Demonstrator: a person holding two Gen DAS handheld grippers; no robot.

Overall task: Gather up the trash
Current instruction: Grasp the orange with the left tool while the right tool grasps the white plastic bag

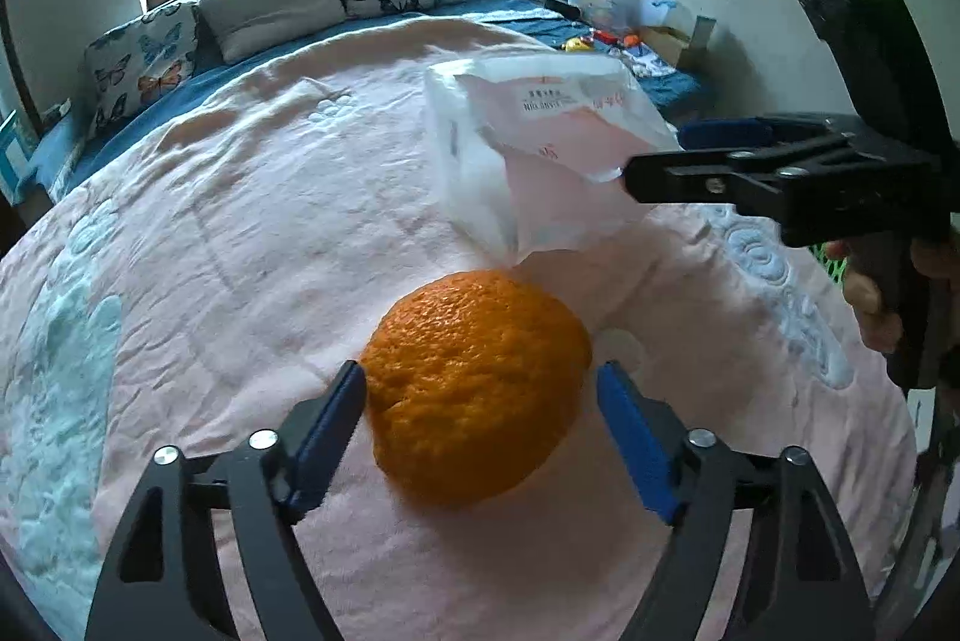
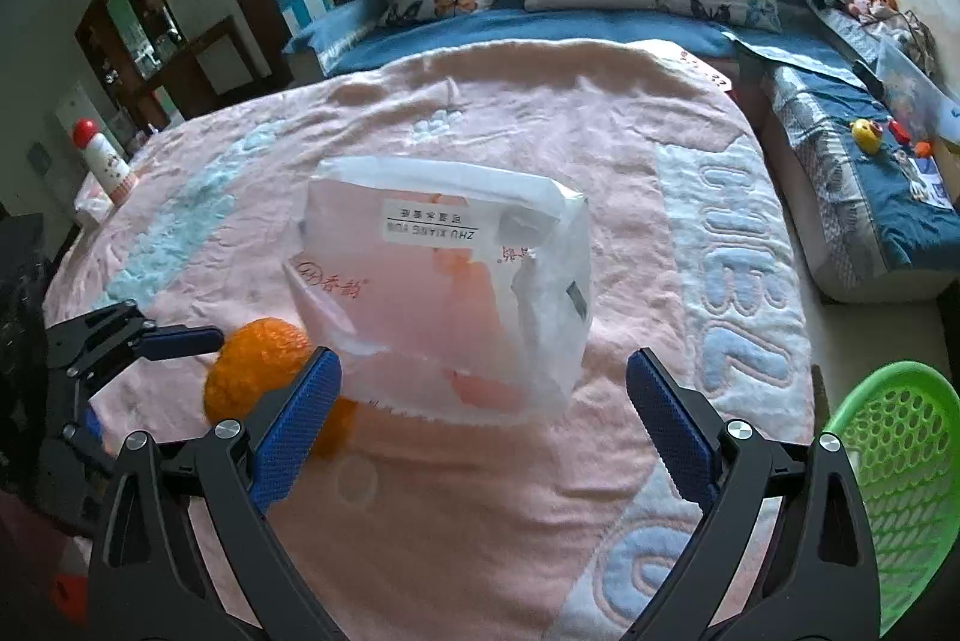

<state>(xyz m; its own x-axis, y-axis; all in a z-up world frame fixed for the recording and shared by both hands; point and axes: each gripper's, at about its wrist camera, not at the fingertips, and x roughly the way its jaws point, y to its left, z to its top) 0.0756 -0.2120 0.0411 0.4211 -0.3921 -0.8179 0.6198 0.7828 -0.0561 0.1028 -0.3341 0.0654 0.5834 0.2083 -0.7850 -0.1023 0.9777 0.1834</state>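
Hidden or unclear first: lower half of orange peel [image 2: 255, 371] blocked by near finger of right tool [image 2: 483, 416] in right wrist view; whether hollow peel or whole fruit, cannot tell. Far edge of plastic bag [image 1: 534, 161] blurred in left wrist view, near corner covered by right tool [image 1: 654, 155] reaching in from the right. Print on bag only partly legible, upside down in right wrist view. Green basket [image 2: 900, 485] cut off by right frame edge, beside right tool's right finger. Person's hand [image 1: 882, 305] mostly out of frame, only fingers on handle visible.

Left tool [image 1: 480, 395]: spread wide, blue pads either side of orange peel [image 1: 480, 383]. Left pad touching or nearly touching peel, right pad apart with a visible gap. Not clamped. Peel resting on pink blanket [image 1: 240, 251], directly between fingers.

Right tool: spread wide in own view, plastic bag [image 2: 444, 287] ahead between finger lines, no pad seen pressing it. Contact with bag in left wrist view hard to judge, tip overlapping bag corner. Bag lying on pink blanket [image 2: 480, 521], just beyond peel from left tool, peel touching bag's lower edge.

Left tool [image 2: 162, 341] seen at far left of right wrist view, one blue finger against peel.
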